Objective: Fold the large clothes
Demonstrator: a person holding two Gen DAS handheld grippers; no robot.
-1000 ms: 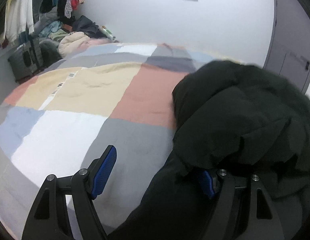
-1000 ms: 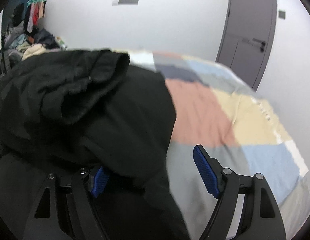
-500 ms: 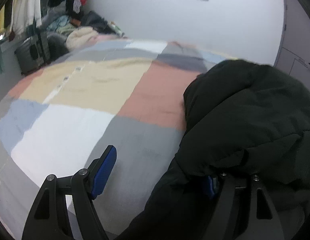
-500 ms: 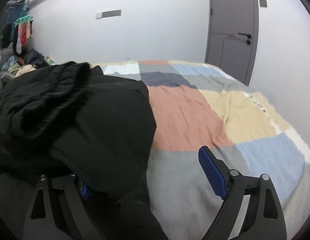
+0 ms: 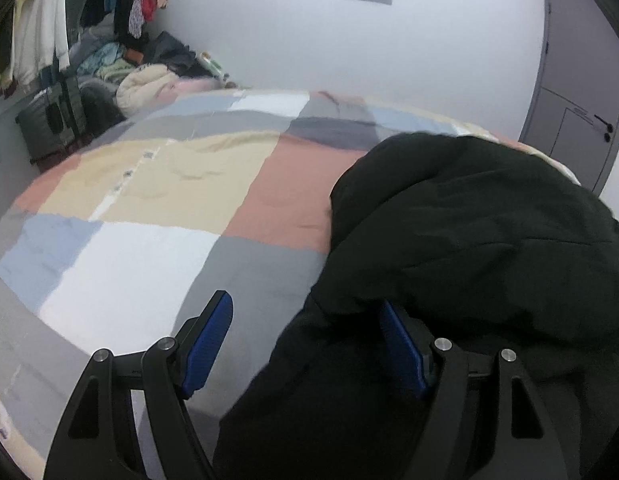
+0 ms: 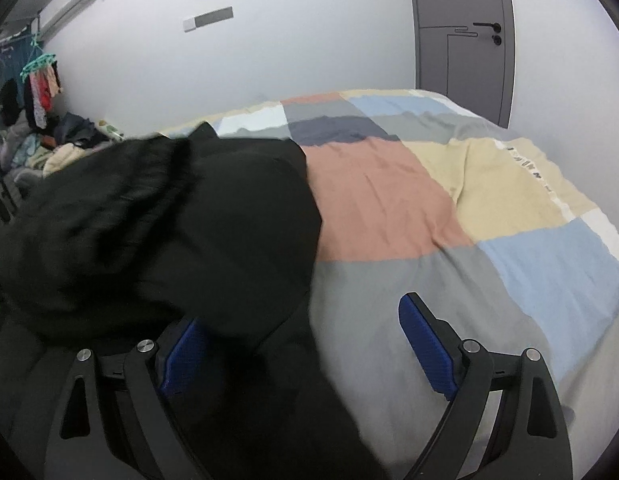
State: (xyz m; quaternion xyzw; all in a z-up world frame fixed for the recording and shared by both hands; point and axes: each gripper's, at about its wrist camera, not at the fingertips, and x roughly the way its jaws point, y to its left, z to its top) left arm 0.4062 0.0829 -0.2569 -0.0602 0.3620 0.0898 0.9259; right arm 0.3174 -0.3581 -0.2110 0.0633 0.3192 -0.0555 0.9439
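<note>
A large black garment lies bunched near the front edge of a bed with a colour-block quilt. My left gripper is open; the garment drapes over its right finger and its left finger is bare above the quilt. In the right wrist view the garment fills the left half and drapes over the left finger of my right gripper, which is open. Its right finger is bare above the quilt. Whether either gripper grips cloth is hidden.
A pile of clothes and hanging garments sit at the far left by the wall. A dark suitcase stands left of the bed. A grey door is beyond the bed's far right corner.
Both grippers have lifted and tilted up, so more of the wall and door shows. The black garment has shifted a little and stays draped over the inner fingers.
</note>
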